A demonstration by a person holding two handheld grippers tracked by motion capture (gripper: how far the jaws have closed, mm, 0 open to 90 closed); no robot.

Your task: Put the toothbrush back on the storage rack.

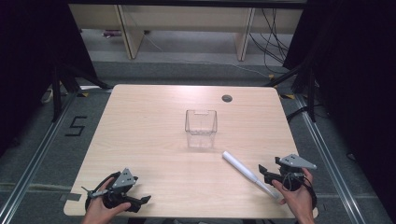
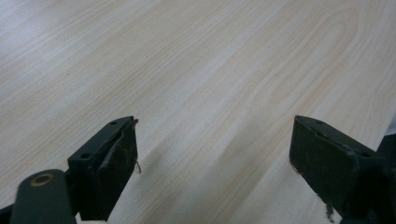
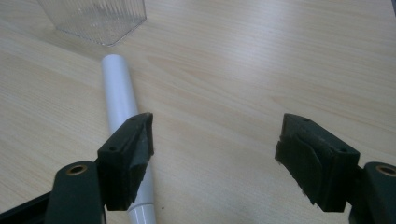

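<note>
**White tube lies beside the right gripper, off to one side of its spread fingers**

A white tube (image 1: 246, 173), a slim cylinder that narrows to a smaller end piece nearest the person, lies flat on the light wooden worktop (image 1: 154, 135). Its long axis runs on a diagonal: the broad end points toward the clear plastic container (image 1: 201, 127) standing near the middle of the worktop, and the narrow end comes close to the right hand (image 1: 299, 198) at the front edge. The broad end stops just short of the container and looks apart from it.

The right gripper (image 1: 264, 173) is by far the nearer of the two. In the right gripper view (image 3: 215, 149) its fingers (image 3: 128, 154) stand spread wide with nothing between them. The tube (image 3: 122, 100) is not in the gap: it passes under or just behind the left-hand finger of that view, running roughly along the gripper's line of sight rather than across it. Whether that finger touches the tube cannot be told.

The left gripper (image 1: 140, 201) rests well apart at the front left corner of the worktop, and in the left gripper view (image 2: 215, 158) its fingers are also spread, with bare wood between them.

The coming move likely turns on that sideways offset. The right gripper would need to shift toward the tube so the cylinder sits between the fingers, and probably turn so they close across its width, not along its length.
</note>
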